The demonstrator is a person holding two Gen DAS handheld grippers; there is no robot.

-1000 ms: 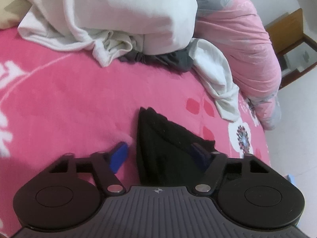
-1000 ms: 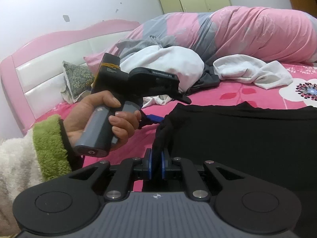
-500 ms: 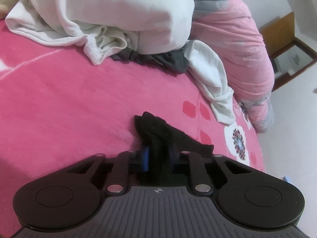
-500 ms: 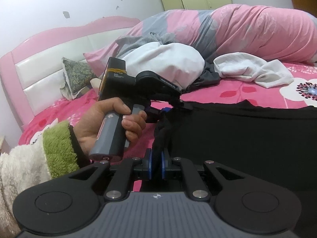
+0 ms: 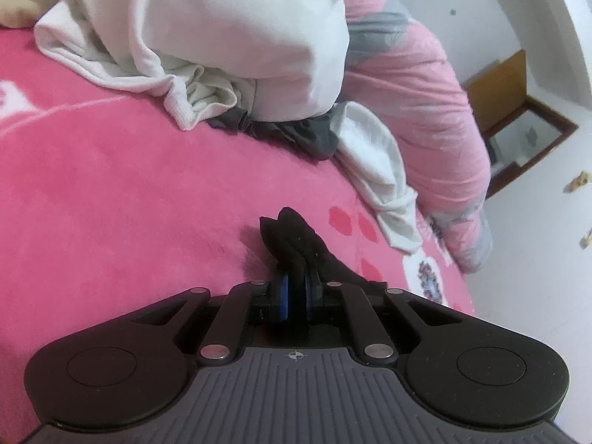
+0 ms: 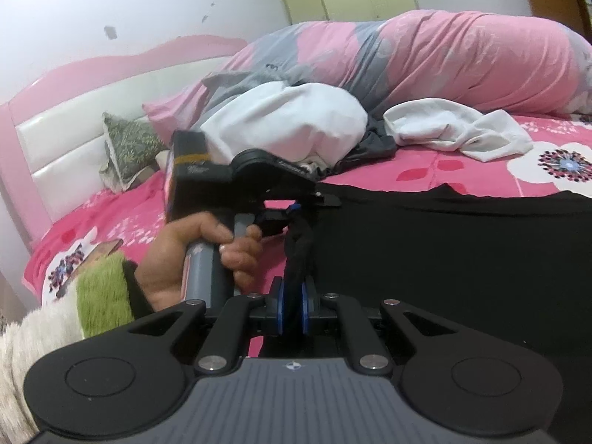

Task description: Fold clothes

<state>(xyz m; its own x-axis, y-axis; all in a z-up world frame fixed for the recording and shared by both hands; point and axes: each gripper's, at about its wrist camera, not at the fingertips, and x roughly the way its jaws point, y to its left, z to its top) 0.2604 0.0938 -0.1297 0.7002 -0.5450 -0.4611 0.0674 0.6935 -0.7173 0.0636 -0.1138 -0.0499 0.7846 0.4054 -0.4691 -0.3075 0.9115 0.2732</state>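
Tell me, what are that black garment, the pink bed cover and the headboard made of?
Black garment: soft matte knit, probably cotton jersey; it bunches limply in both grippers. Pink bed cover: fuzzy, fleece-like, with a visible nap. Headboard: glossy white padded panels, likely faux leather, in a smooth pink frame; what the frame is made of is unclear.

Your left gripper point(image 5: 295, 288), open a second ago, is now pinching the black garment's point(image 5: 292, 236) corner. You are lifting that corner off the pink bedspread point(image 5: 129, 203), toward your right gripper point(image 6: 292, 309), bunching the cloth between them.
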